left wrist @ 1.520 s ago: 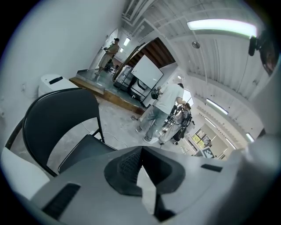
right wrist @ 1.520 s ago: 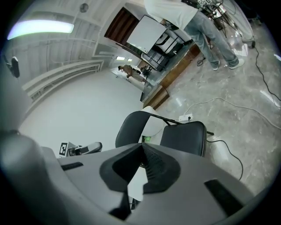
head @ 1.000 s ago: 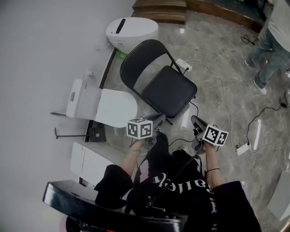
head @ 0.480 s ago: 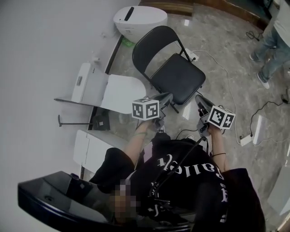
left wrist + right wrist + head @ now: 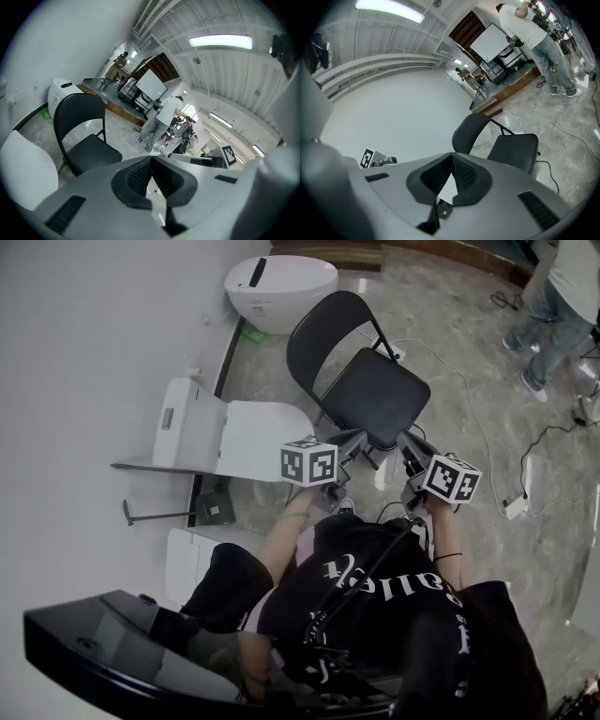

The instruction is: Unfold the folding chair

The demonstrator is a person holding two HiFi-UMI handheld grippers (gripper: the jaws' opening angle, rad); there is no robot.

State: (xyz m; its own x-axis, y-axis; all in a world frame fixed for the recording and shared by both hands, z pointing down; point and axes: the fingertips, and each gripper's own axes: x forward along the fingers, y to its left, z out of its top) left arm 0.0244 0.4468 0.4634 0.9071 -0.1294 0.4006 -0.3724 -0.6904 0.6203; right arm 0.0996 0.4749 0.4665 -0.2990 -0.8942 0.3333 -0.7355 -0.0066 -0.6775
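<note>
Marble floor [image 5: 441, 324] carried the opened folding chair [image 5: 375, 395]. The left tongs [image 5: 354, 440] and right tongs [image 5: 406, 441] were closed and empty. If shifted, its legs might catch what looked like a power strip [image 5: 392, 352].

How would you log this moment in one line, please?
chair: unfolded, upright | left tongs: shut, empty | right tongs: shut, empty

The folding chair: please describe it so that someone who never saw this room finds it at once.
Along the white wall stands a row of white toilets. Just beside them, on the grey stone floor, is the folding chair, already unfolded. Unlike these white neighbours, it is black, with a thin metal frame, rounded backrest and padded seat.
</note>
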